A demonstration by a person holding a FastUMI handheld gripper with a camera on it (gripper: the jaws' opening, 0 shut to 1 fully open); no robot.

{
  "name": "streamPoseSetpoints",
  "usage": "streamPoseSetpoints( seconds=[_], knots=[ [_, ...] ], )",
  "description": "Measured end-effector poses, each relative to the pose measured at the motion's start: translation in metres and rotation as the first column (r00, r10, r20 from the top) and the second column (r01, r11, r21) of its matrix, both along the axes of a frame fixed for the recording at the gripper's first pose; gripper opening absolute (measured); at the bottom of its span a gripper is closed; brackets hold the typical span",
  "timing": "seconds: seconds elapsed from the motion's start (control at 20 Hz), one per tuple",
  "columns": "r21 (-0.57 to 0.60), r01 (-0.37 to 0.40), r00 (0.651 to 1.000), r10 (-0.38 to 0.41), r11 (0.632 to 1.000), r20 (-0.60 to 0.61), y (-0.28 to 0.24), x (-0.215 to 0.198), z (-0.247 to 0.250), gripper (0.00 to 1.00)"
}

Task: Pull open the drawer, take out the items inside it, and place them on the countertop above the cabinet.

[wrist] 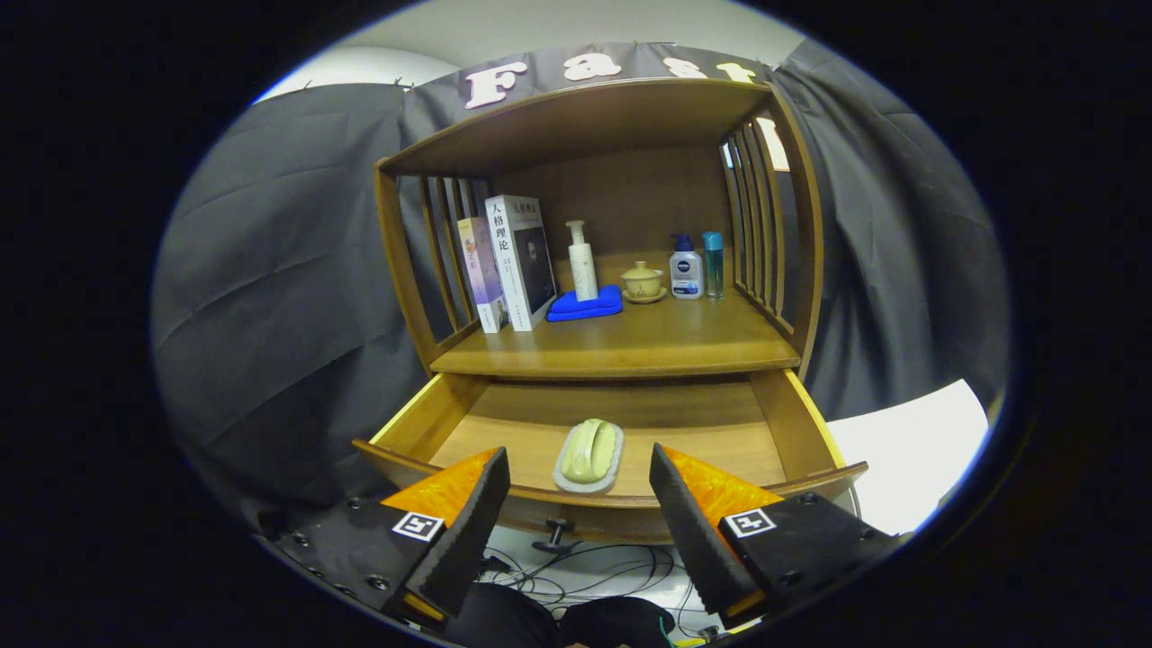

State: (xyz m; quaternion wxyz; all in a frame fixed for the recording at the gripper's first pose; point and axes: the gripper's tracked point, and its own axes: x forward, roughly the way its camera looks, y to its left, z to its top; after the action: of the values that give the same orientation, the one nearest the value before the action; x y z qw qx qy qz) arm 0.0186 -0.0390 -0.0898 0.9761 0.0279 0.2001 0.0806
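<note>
The wooden cabinet's drawer (783,423) stands pulled open below the countertop (630,346). Inside it, near the front wall, lies a pale green oblong object on a light grey dish (589,454). My gripper (580,481) is open, its two black fingers with orange backs spread wide, one on each side of the dish and just short of the drawer's front. Nothing is between the fingers. The drawer's small dark knob (553,535) sticks out below the front wall, between the fingers.
On the countertop stand two books (513,261), a white pump bottle (582,261) on a folded blue cloth (585,304), a lidded cup on a saucer (643,281), a white-and-blue pump bottle (686,267) and a slim teal bottle (713,264). Cables (594,571) lie on the floor below.
</note>
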Motion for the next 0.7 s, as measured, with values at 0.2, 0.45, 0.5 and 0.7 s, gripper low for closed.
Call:
streamPoseSetpoints(
  seconds=[0.2,0.45,0.5,0.7],
  knots=[
    [-0.181,-0.023,0.997,0.035,0.983,0.064,0.013,0.029,0.031,0.97],
    [-0.146,-0.119,0.992,0.111,0.982,-0.057,0.044,0.075,0.02,0.99],
    [-0.169,-0.136,0.987,0.12,0.976,-0.103,0.043,0.082,0.013,0.99],
    [-0.159,-0.221,0.944,0.171,0.962,-0.282,0.054,0.108,-0.019,0.99]
  ],
)
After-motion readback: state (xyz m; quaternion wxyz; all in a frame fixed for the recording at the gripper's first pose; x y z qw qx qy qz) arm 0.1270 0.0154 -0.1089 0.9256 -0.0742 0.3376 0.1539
